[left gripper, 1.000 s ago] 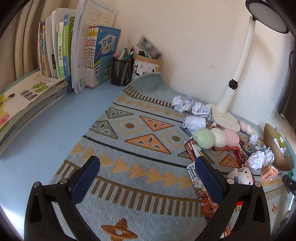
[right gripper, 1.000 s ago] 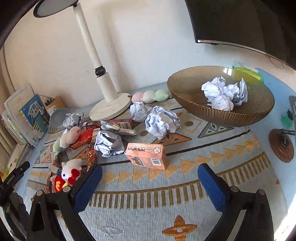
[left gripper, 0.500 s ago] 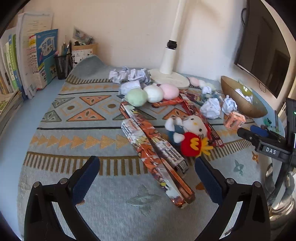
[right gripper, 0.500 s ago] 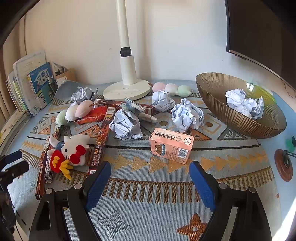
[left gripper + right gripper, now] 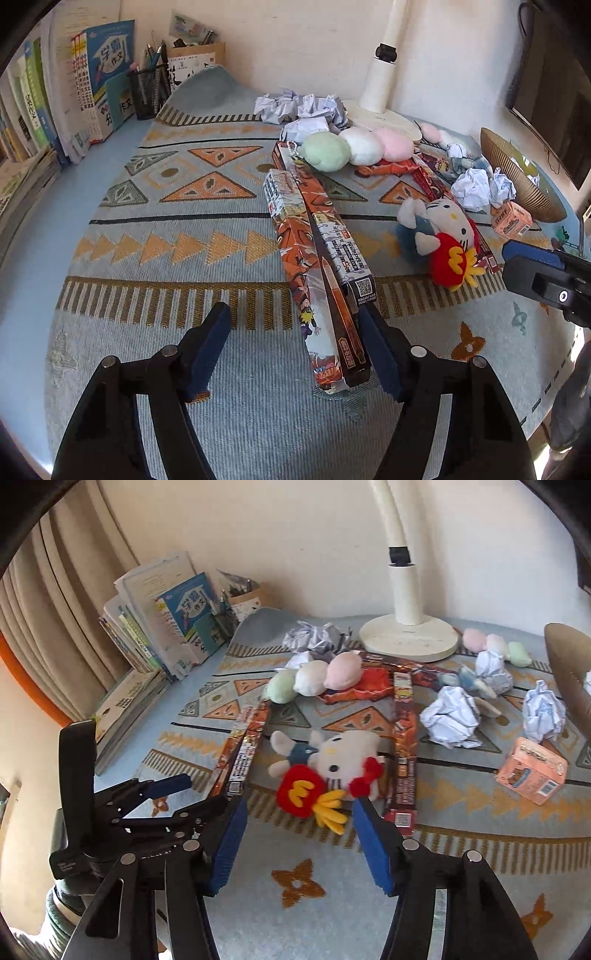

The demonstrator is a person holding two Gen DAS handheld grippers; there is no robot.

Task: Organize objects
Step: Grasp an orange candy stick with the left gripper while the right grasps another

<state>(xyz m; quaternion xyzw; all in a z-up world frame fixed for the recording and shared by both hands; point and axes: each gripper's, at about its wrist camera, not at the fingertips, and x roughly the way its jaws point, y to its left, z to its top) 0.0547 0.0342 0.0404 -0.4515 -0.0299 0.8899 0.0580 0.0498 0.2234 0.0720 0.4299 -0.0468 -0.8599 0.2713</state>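
Left gripper [image 5: 291,328] half-spread, jaws just closing, straddling the near end of two long printed boxes [image 5: 317,266] on the patterned mat [image 5: 166,236]; right pad [image 5: 376,350] close beside the box end, contact uncertain. Right gripper [image 5: 297,834] also closing, part-open, empty, just short of the plush cat toy [image 5: 328,768] lying between boxes. Crumpled paper balls [image 5: 450,716] farther back.

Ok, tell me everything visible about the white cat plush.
The white cat plush is a soft fabric toy with a red bow, blue top, and a red pouch bearing a yellow M with yellow plush fries. It lies on its side on the patterned mat, between long printed boxes, overlapping the right one. The right gripper sits just before it, pads not touching.
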